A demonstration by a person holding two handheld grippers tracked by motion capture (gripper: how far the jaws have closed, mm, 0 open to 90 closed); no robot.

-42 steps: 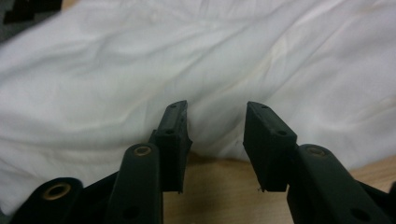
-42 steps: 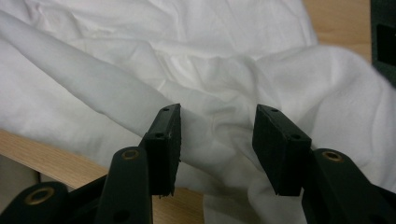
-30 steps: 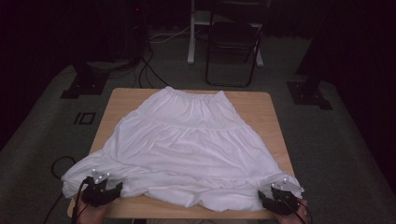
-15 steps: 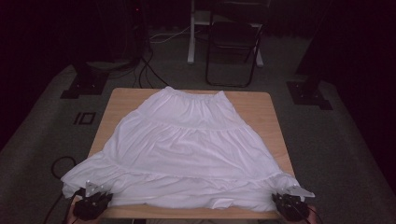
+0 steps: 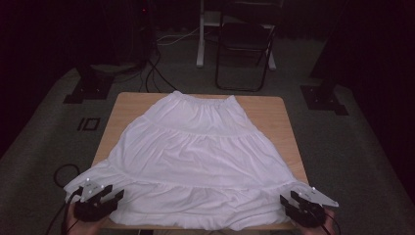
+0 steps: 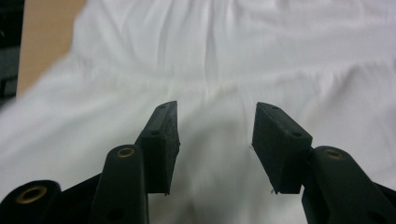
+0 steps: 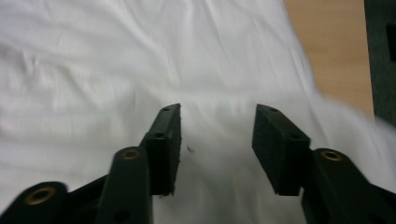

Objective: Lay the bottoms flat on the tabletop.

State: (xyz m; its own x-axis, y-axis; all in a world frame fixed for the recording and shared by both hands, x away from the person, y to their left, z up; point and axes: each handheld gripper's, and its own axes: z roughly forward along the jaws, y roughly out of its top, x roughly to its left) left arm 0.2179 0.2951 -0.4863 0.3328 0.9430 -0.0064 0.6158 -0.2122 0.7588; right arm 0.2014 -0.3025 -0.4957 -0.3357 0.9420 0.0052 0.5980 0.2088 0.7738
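Observation:
A white tiered skirt (image 5: pixel 200 156) lies spread flat on the wooden table (image 5: pixel 274 110), waistband at the far side and hem hanging over the near edge. My left gripper (image 5: pixel 115 197) rests at the hem's near-left corner. The right gripper (image 5: pixel 288 200) is at the near-right corner. In the left gripper view the gripper (image 6: pixel 217 126) stands open over the skirt (image 6: pixel 233 56), with nothing pinched between its pads. The right gripper view shows the same: the gripper (image 7: pixel 217 126) is open above the cloth (image 7: pixel 140 56).
Bare table (image 6: pixel 46 37) shows left of the skirt and bare table (image 7: pixel 331 56) right of it. A dark folding chair (image 5: pixel 244 49) stands beyond the far edge. Cables (image 5: pixel 156 73) and black stand bases (image 5: pixel 88 88) lie on the carpet.
Both grippers drew back toward the near edge, then came slightly forward again. The hem corners now lie spread wider and flatter.

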